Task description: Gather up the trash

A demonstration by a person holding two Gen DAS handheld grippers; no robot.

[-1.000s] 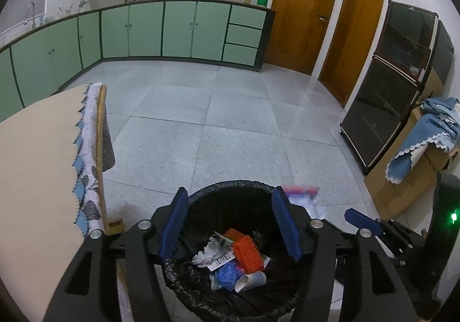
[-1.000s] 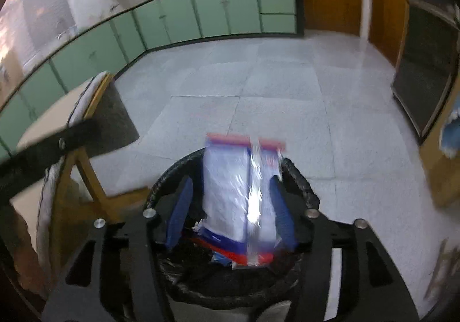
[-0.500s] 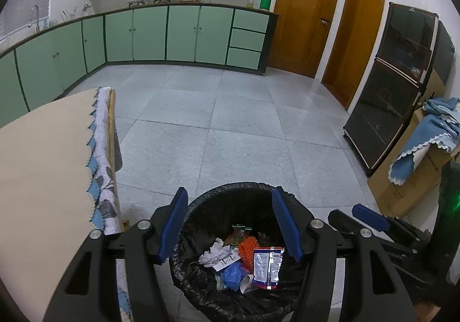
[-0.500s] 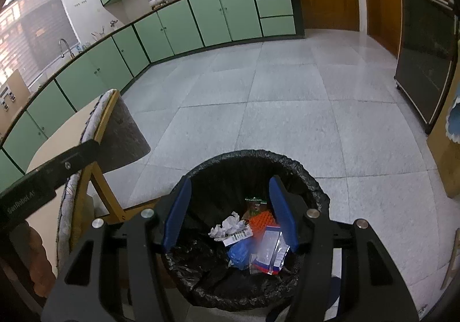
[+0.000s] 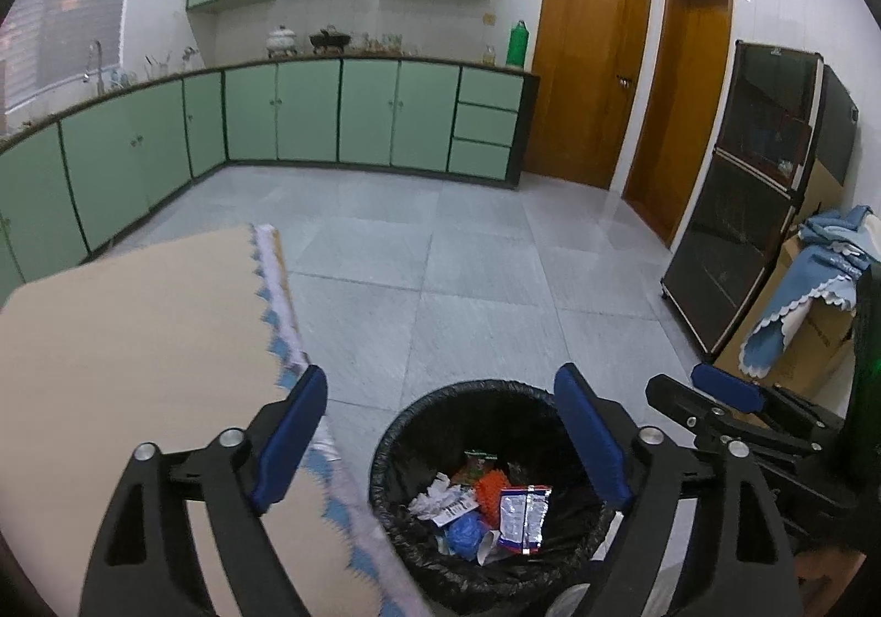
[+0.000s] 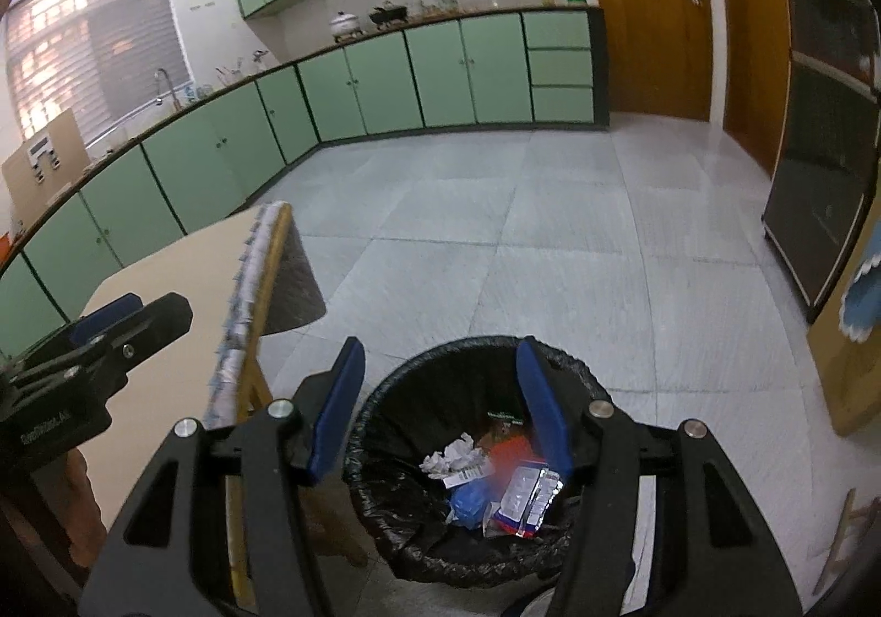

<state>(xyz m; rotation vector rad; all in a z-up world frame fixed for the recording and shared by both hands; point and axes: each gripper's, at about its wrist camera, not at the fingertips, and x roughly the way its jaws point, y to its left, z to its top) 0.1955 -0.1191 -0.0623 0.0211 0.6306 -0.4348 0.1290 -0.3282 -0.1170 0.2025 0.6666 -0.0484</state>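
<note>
Both empty tools, left tool point(image 5: 440, 446) and right tool point(image 6: 440, 407), angled down above trash bin point(image 5: 396, 429).

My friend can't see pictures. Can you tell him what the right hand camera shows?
An open, empty gripper hangs over a black-lined trash bin holding a shiny snack wrapper, crumpled paper and blue and orange scraps. Left is a table; behind, green cabinets.

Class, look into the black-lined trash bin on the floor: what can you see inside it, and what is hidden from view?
Inside the trash bin: a foil snack packet, crumpled white paper, an orange piece, a blue wad and a green-labelled wrapper. Anything beneath this pile, and the bin's bottom, is covered.
</note>
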